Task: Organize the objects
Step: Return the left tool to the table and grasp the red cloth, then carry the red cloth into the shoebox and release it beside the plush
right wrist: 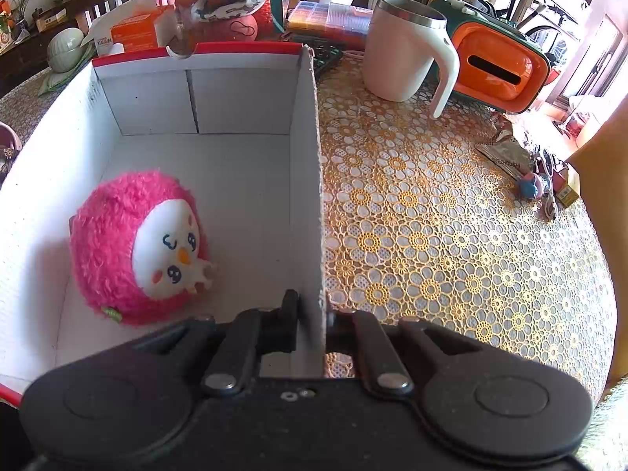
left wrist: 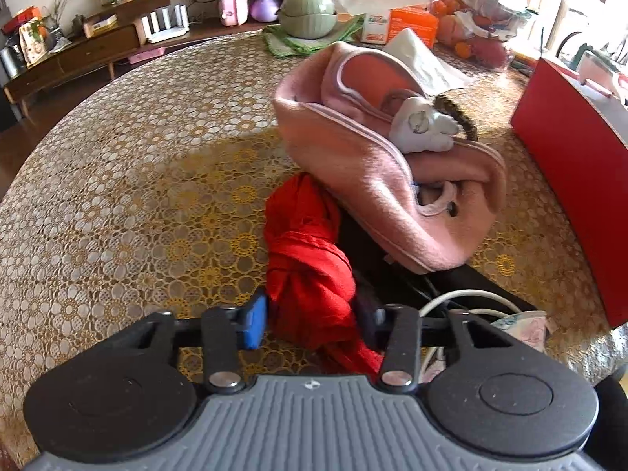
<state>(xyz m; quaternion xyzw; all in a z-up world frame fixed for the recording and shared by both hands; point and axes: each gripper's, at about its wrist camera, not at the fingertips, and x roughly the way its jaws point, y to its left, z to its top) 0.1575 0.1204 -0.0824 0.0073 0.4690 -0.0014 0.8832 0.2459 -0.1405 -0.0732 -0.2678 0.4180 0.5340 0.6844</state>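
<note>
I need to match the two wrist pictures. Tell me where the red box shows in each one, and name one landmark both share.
Left wrist view: the red box stands at the right edge, only its red outer wall showing.
Right wrist view: the box fills the left half, its white inside open, with the right gripper clamped on its near wall.
Shared landmark: the orange carton behind the box.

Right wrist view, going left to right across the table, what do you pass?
Pink plush toy inside the box, box wall, white mug, orange case.
</note>
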